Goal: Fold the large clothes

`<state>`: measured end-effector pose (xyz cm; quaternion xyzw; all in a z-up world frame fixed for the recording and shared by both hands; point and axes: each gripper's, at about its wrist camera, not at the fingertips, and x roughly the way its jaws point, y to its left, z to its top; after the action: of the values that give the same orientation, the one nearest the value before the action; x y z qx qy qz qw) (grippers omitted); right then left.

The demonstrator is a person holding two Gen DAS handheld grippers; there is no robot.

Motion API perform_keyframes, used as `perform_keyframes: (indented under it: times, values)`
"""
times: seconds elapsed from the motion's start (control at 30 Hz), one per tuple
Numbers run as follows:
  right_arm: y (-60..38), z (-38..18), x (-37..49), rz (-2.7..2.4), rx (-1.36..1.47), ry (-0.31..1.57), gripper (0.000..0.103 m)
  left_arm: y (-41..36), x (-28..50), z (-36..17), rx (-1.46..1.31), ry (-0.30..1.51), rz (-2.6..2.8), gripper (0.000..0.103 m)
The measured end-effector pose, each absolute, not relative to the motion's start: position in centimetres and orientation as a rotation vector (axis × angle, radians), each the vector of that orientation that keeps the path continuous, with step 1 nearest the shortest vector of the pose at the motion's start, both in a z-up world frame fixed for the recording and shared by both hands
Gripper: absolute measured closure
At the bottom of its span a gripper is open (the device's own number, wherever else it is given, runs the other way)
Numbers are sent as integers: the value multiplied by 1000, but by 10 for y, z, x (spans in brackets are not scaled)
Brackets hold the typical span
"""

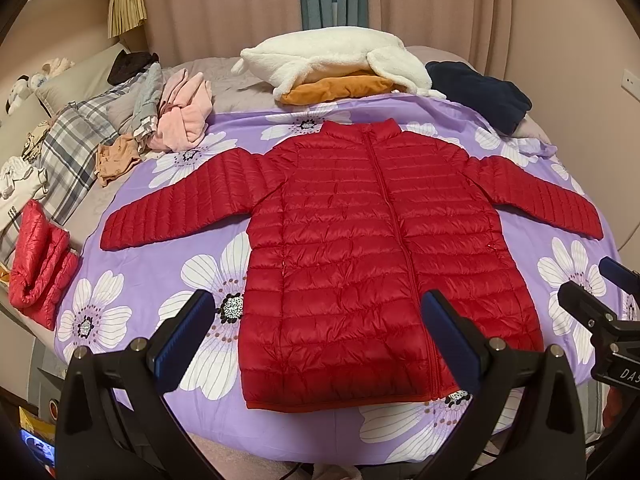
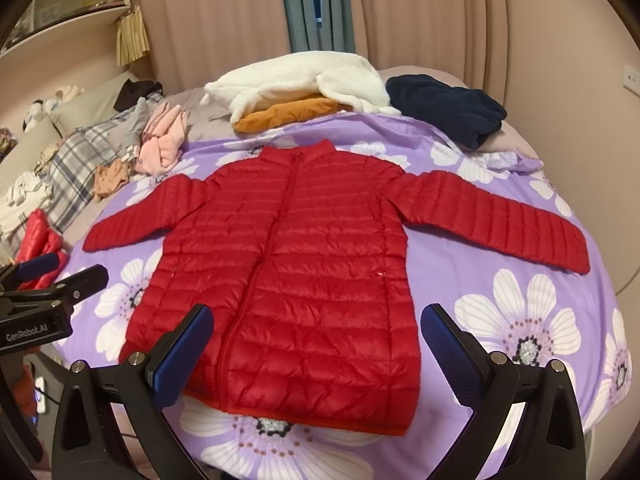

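Note:
A red quilted puffer jacket [image 1: 352, 216] [image 2: 288, 264] lies flat and zipped on a purple flowered sheet [image 1: 192, 280] [image 2: 500, 320], collar far, both sleeves spread out to the sides. My left gripper [image 1: 318, 320] hovers open above the jacket's near hem, nothing between its blue pads. My right gripper [image 2: 318, 332] also hangs open over the hem, a little to the right. Each gripper shows at the edge of the other's view: the right gripper [image 1: 600, 292] and the left gripper [image 2: 60, 276].
At the far end of the bed lie a white fleece [image 1: 332, 56] on an orange garment [image 1: 340, 88] and a dark navy garment [image 1: 484, 92]. On the left sit pink clothes [image 1: 184, 120], a plaid cover [image 1: 68, 148] and a folded red puffer [image 1: 40, 268]. Curtains hang behind.

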<state>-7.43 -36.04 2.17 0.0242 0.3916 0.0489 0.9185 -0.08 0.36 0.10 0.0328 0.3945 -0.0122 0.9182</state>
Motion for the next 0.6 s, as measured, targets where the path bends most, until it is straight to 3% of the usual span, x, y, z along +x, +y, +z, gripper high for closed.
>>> perform_keyframes:
  times: [0.6]
  values:
    - [-363,24,-72,102,49,796,1,4,-1,0,67,812,-25,0]
